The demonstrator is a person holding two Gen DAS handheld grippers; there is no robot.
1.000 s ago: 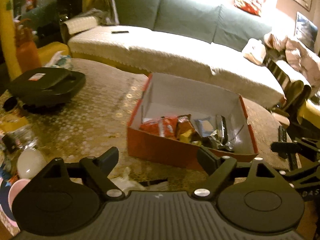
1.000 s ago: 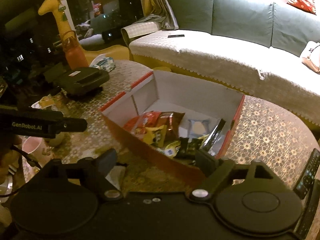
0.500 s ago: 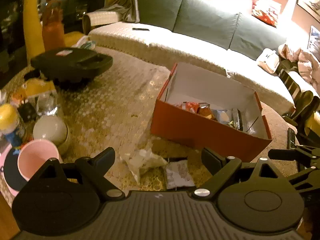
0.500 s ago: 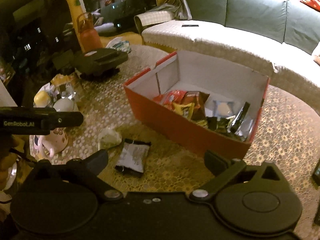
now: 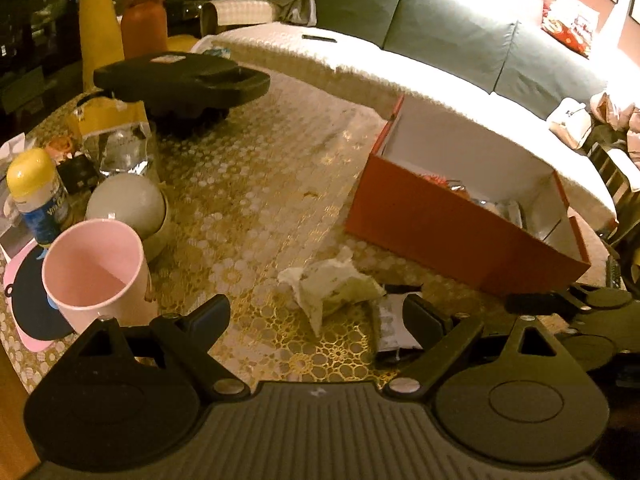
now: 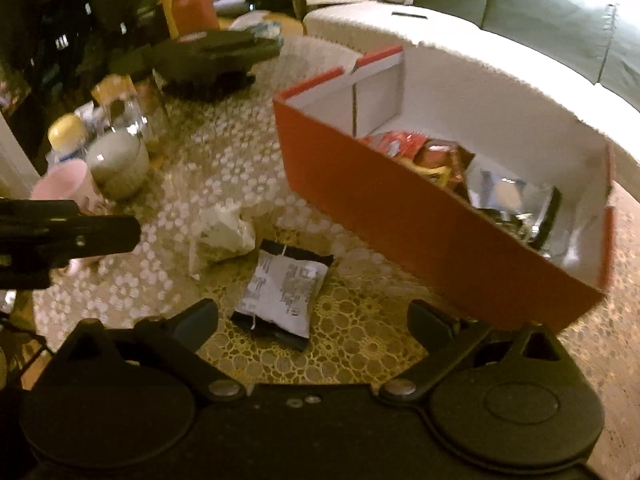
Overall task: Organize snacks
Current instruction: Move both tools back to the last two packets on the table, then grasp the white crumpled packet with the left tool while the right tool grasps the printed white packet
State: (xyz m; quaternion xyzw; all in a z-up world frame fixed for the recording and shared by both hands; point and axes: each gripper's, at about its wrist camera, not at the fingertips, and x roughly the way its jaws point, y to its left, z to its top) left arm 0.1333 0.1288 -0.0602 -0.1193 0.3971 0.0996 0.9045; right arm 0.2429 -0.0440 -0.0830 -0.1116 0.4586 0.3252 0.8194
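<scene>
An open red box (image 5: 452, 228) with white inner walls stands on the table and holds several snack packets (image 6: 436, 160); it also shows in the right wrist view (image 6: 400, 216). A black and silver snack packet (image 6: 282, 292) lies flat on the table in front of the box, partly hidden behind my right finger in the left wrist view (image 5: 394, 322). A crumpled white wrapper (image 5: 332, 286) lies beside it, also in the right wrist view (image 6: 222, 236). My left gripper (image 5: 316, 314) is open and empty above the wrapper. My right gripper (image 6: 314, 318) is open and empty just above the packet.
A pink cup (image 5: 94, 272), a white bowl (image 5: 126, 204), a yellow-capped bottle (image 5: 36, 192), a foil bag (image 5: 116, 136) and a black appliance (image 5: 180, 80) crowd the table's left side. A sofa (image 5: 440, 40) runs behind the table. The left gripper's body (image 6: 60, 236) reaches into the right wrist view.
Both grippers have pulled back from over the box and swung left and down. The packet and wrapper on the table have come into view between the fingers.
</scene>
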